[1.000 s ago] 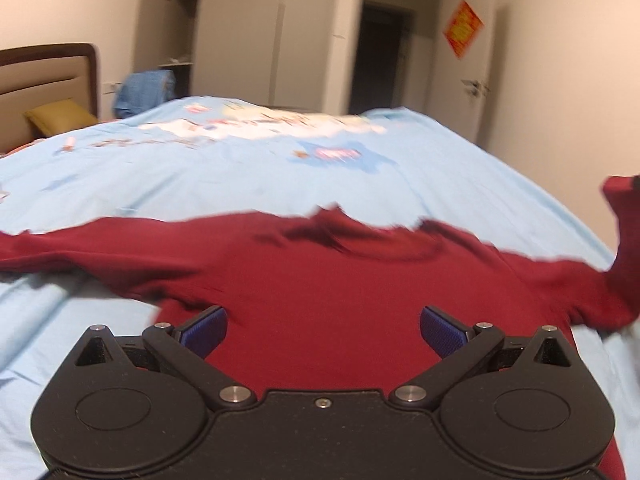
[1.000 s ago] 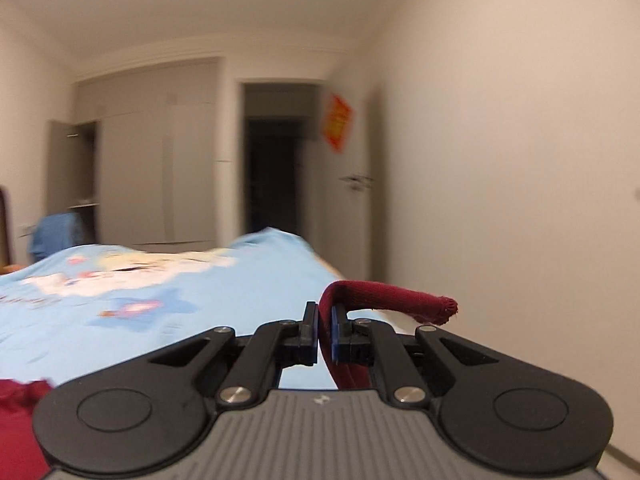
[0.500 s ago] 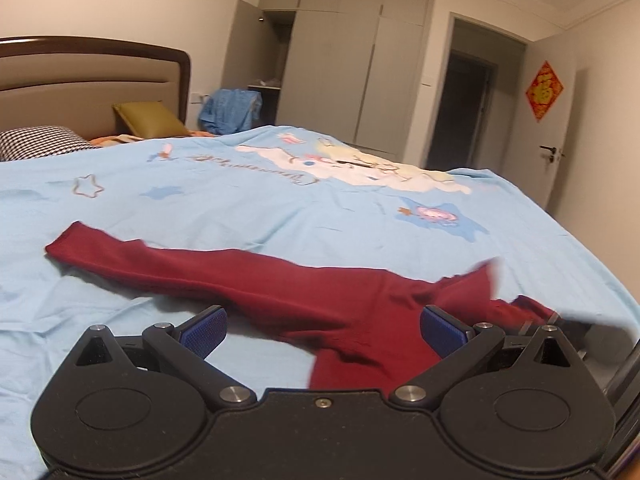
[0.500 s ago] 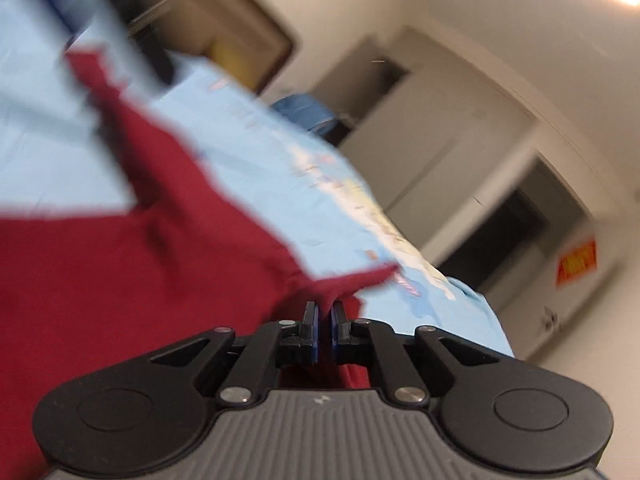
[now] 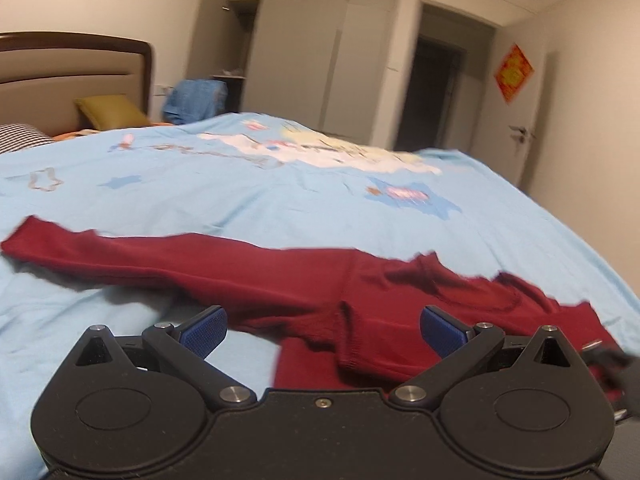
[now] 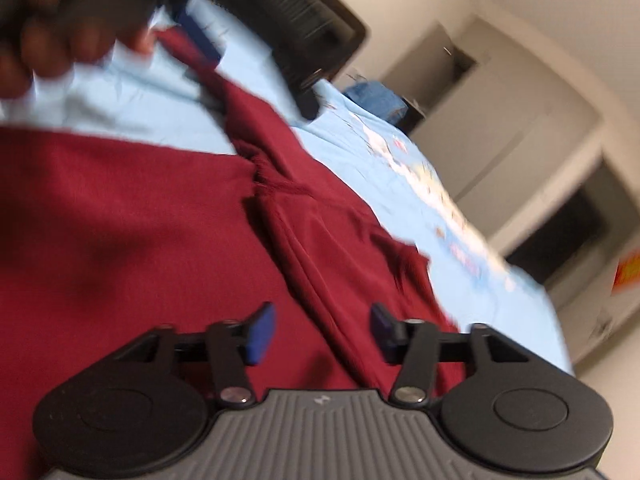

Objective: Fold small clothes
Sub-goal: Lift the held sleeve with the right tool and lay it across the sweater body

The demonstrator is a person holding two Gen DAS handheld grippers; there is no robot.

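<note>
From the left wrist view, the left gripper is hovering low over the bed with its 2 blue-padded fingers spread wide apart, grasping nothing. A dark red long-sleeved top is lying on the light blue bedsheet just ahead of the fingers. 1 sleeve is stretching out flat toward the left, while the other side is lying folded over the body, its hem edge sitting between the 2 pads. The sheet is showing a cartoon print farther back. Beyond the bed, a padded headboard, a yellow pillow, a blue garment by an open wardrobe and a red door hanging are standing in view.

From the right wrist view, tilted and blurred, the right gripper is sitting close above the red top, its 2 fingers parted and released, with a ridge of folded fabric running between them but not clamped. The top is filling most of the lower left, the blue sheet showing past it. In the upper left corner a blurred hand is gripping the dark body of the other gripper.
</note>
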